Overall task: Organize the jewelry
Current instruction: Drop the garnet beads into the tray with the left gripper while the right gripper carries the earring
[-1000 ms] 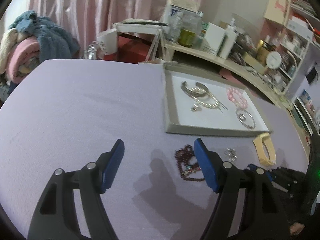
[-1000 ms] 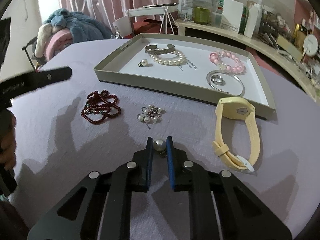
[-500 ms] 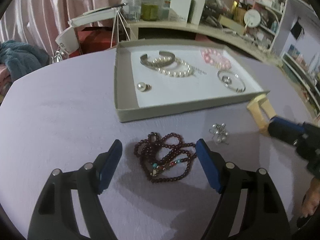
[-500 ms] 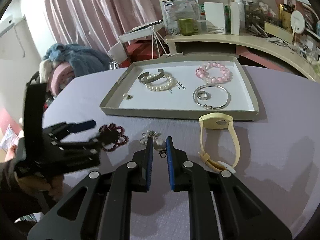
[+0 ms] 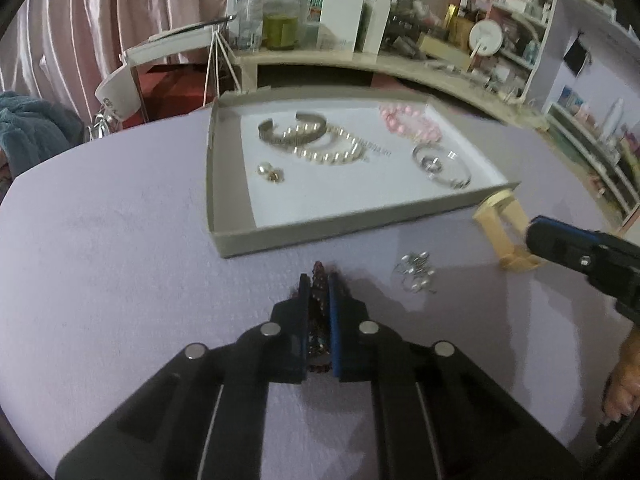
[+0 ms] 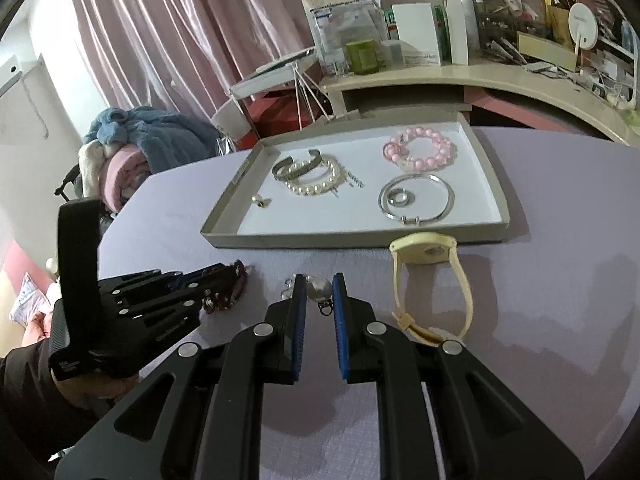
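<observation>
The tray point(image 6: 352, 236) lies on the desk point(image 5: 100, 240) ahead of both grippers. Left gripper point(image 5: 319, 280) is clenched on the dark red bead necklace point(image 5: 319, 276). Only the right wrist view shows the right gripper point(image 6: 319, 284) grasping a pearl earring point(image 6: 319, 289).

The desk point(image 5: 100, 240) left of the tray point(image 5: 320, 232) lies free; earrings point(image 5: 416, 274) and watch point(image 6: 430, 280) crowd its near wall.

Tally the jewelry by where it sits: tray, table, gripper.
In tray: 6 (cuff, pearl bracelet, pink bead bracelet, bangle, ring, earring)
On table: 2 (watch, pearl cluster)
In a gripper: 2 (dark red beads, pearl earring)
Total: 10
</observation>
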Available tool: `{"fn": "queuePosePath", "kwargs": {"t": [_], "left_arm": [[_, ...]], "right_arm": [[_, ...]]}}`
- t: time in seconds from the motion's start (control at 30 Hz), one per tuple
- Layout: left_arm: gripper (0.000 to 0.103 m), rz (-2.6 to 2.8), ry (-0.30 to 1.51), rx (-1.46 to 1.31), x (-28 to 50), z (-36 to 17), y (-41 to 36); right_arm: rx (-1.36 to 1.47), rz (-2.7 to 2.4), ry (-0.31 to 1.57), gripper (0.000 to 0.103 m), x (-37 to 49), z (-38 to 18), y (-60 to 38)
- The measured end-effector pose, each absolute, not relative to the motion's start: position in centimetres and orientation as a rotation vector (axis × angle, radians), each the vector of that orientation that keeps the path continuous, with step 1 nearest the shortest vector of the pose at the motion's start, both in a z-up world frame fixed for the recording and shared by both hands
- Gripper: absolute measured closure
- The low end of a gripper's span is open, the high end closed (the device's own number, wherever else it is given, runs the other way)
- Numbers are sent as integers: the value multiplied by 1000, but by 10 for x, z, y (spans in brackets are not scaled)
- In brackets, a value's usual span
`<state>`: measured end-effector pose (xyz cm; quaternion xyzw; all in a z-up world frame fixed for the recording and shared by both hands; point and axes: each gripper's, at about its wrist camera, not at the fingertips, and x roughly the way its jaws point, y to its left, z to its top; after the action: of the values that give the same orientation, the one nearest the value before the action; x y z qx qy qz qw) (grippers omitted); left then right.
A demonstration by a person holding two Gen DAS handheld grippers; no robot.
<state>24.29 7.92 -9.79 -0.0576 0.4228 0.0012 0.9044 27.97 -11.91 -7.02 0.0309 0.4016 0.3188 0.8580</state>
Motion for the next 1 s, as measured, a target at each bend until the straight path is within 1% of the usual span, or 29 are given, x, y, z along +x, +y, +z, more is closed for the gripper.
{"fn": "queuePosePath", "kwargs": {"t": [0.3, 0.57, 0.7, 1.0], "left_arm": [[95, -26, 682, -155, 231, -19, 97], [95, -30, 565, -170, 242, 38, 108], [95, -41, 544, -162, 257, 51, 104], [95, -71, 533, -167, 299, 61, 96]], "right_arm": [[95, 651, 778, 89, 287, -50, -131], [110, 640, 725, 89, 293, -34, -137], [113, 639, 715, 89, 296, -32, -137], [114, 621, 717, 89, 301, -34, -141]]}}
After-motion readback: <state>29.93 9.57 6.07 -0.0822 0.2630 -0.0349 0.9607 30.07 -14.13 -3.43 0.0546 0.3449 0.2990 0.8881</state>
